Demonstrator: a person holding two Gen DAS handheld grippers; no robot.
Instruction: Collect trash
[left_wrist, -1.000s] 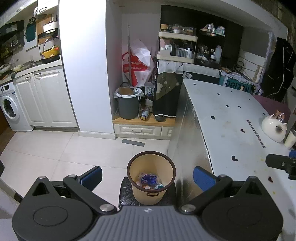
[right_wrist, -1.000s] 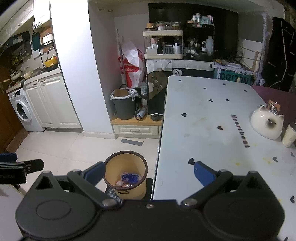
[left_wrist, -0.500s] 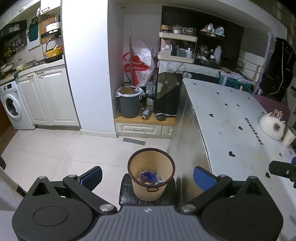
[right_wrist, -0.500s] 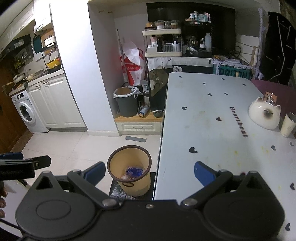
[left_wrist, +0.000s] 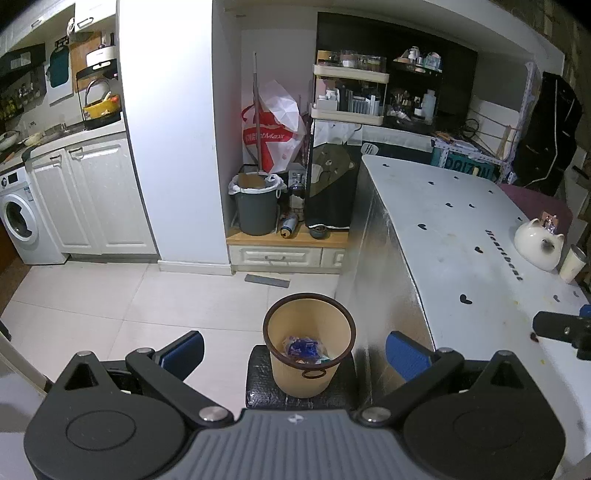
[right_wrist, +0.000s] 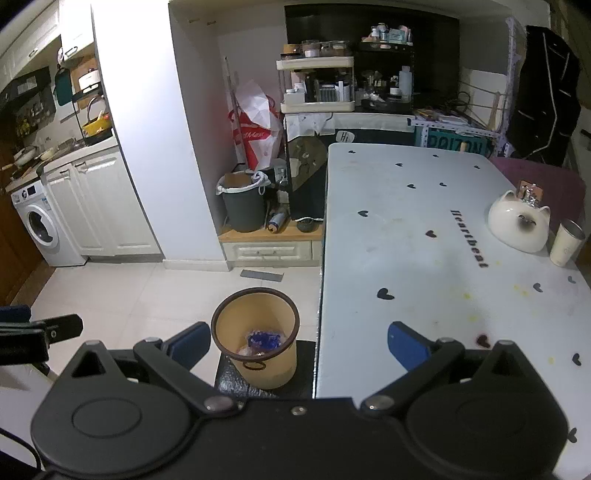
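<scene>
A tan waste bin (left_wrist: 308, 345) with a dark rim stands on a black mat on the floor beside the white table; it also shows in the right wrist view (right_wrist: 258, 338). Blue and pale crumpled trash (left_wrist: 304, 347) lies inside it, seen too in the right wrist view (right_wrist: 264, 341). My left gripper (left_wrist: 293, 354) is open and empty, held above and in front of the bin. My right gripper (right_wrist: 299, 341) is open and empty, over the table's left edge and the bin.
The white table (right_wrist: 424, 251) with heart marks carries a white cat-shaped pot (right_wrist: 519, 223) and a cup (right_wrist: 565, 243) at its right edge. A grey lined bin (left_wrist: 256, 206), a red and white bag (left_wrist: 273, 129) and shelves stand in the far alcove. A washing machine (left_wrist: 18, 221) is at left.
Both grippers have drawn back and risen a little, so the bin and table look slightly farther away. Both stay open and empty.
</scene>
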